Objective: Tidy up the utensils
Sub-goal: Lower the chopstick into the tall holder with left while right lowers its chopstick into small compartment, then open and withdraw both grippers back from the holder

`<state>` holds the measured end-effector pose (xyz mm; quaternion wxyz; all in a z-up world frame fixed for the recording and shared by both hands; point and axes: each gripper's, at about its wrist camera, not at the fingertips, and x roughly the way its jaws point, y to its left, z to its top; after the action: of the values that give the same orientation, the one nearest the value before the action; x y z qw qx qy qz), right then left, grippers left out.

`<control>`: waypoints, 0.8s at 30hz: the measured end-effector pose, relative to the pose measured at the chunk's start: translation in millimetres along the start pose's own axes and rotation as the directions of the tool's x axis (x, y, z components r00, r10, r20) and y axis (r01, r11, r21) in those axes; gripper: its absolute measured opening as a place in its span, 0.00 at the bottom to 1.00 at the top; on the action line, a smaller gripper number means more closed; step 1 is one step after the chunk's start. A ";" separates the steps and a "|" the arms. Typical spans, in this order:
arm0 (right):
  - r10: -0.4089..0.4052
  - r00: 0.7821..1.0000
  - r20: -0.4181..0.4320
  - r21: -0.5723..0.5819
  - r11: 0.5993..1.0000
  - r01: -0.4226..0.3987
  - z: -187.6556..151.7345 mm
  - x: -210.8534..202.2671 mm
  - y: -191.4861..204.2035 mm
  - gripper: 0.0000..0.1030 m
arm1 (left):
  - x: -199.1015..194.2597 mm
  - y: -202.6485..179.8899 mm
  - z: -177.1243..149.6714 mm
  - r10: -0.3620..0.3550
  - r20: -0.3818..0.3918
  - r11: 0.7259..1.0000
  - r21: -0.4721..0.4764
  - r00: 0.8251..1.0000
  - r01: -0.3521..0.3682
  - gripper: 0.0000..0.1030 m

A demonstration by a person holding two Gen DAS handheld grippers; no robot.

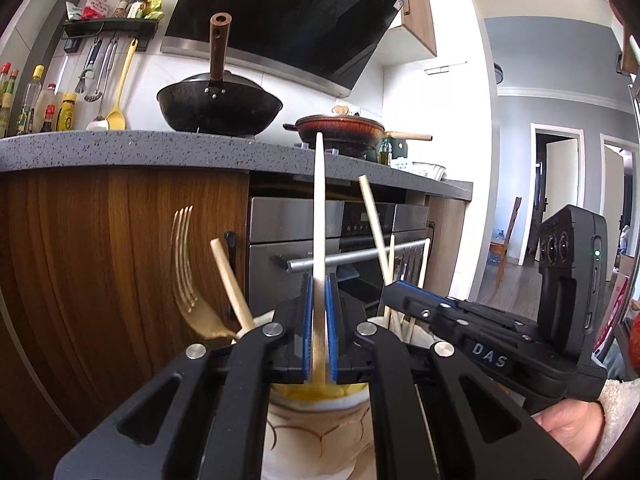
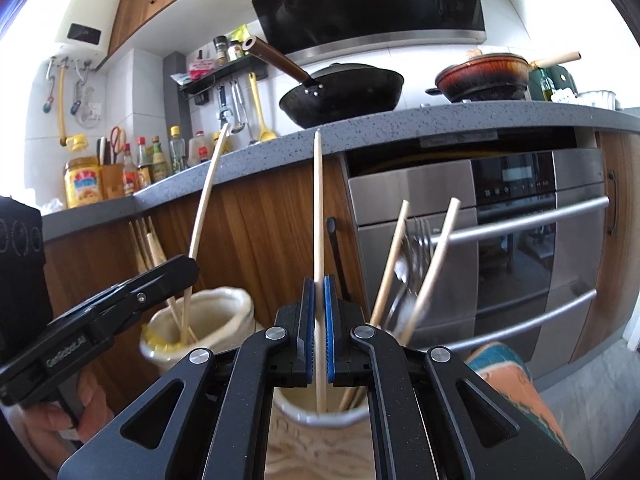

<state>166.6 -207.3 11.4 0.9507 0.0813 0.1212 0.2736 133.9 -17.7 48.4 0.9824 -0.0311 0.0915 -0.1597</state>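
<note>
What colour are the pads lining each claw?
Blue pads; clearest in the right wrist view.

Grey speckled countertop point(image 2: 440, 120) carries black wok point(image 2: 344, 94), brown pot point(image 2: 484, 76)

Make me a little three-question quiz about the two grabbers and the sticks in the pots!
1. True or false: the left gripper is shut on a chopstick.
2. What does the right gripper hold? A) a fork B) a pale chopstick C) nothing
3. Fill in: the golden fork stands in the left gripper's cream ____.

Key
1. True. Its blue pads press the stick from both sides.
2. B. The stick's lower end reaches down into the holder below.
3. Holder. The fork leans out to the left, tines up.
</note>
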 end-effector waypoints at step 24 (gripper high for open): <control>-0.039 0.998 -0.057 -0.019 0.999 0.038 -18.1 -19.9 6.5 0.30 | -20.4 -0.7 -1.2 -0.016 -0.029 0.999 -0.032 0.999 0.015 0.40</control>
<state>142.0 -211.0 -0.8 0.9526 0.0627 0.1474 0.2585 114.4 -11.9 50.7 0.9791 -0.0448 0.1081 -0.1661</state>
